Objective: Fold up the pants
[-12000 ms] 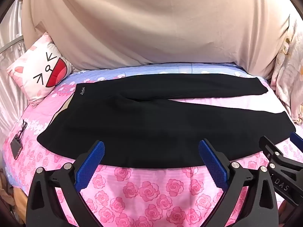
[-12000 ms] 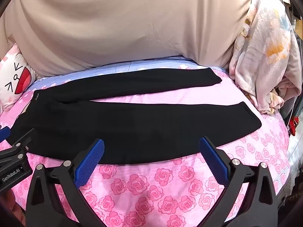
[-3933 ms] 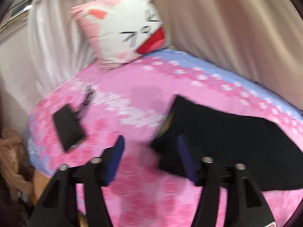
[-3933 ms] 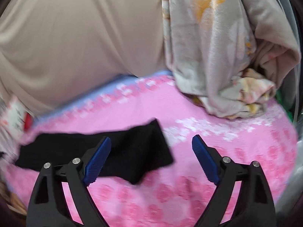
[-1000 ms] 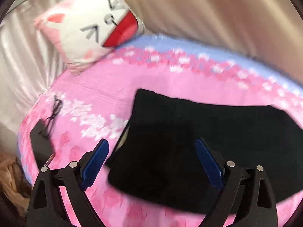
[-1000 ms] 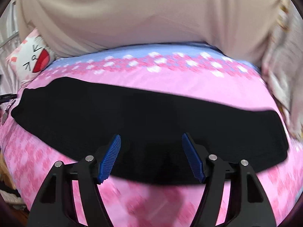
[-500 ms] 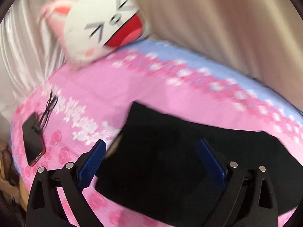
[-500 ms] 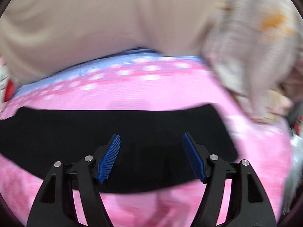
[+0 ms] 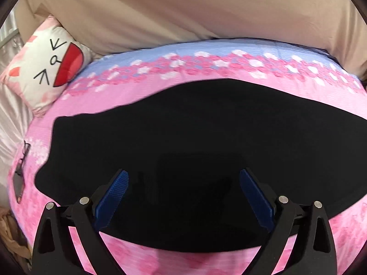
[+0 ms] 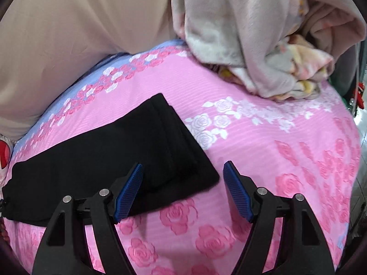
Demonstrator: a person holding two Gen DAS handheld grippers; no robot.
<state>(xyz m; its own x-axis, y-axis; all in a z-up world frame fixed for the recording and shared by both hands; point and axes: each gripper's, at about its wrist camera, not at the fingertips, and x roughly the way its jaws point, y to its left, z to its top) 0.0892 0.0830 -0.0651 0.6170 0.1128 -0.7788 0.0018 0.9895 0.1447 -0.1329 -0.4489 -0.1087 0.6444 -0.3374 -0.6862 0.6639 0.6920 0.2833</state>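
The right gripper (image 10: 182, 189) is partly spread and empty; the log of its motion is slight, and nothing lies clamped between its blue pads (image 10: 129, 191). It hovers over the cuff end of the black pants (image 10: 110, 158), with the near corner of the cuff sitting in the gap. This placement suits a pick-up of the leg ends for a fold toward the waist.

The left gripper (image 9: 183, 202) stands wide apart and holds nothing. It points down at the broad middle of the pants (image 9: 195, 137), near their front edge.

The pants lie flat on the pink rose bedsheet (image 10: 286, 160), legs stacked one on the other, so the lengthwise fold appears done.

Edges and clearance:
- Right: bare sheet beyond the cuff, then a heaped fleece blanket (image 10: 252, 34).
- Left: the cat-face cushion (image 9: 48, 66), a phone (image 9: 18, 183) and eyeglasses (image 9: 24, 153) near the bed edge.
- Rear: a beige draped cloth (image 9: 183, 11).
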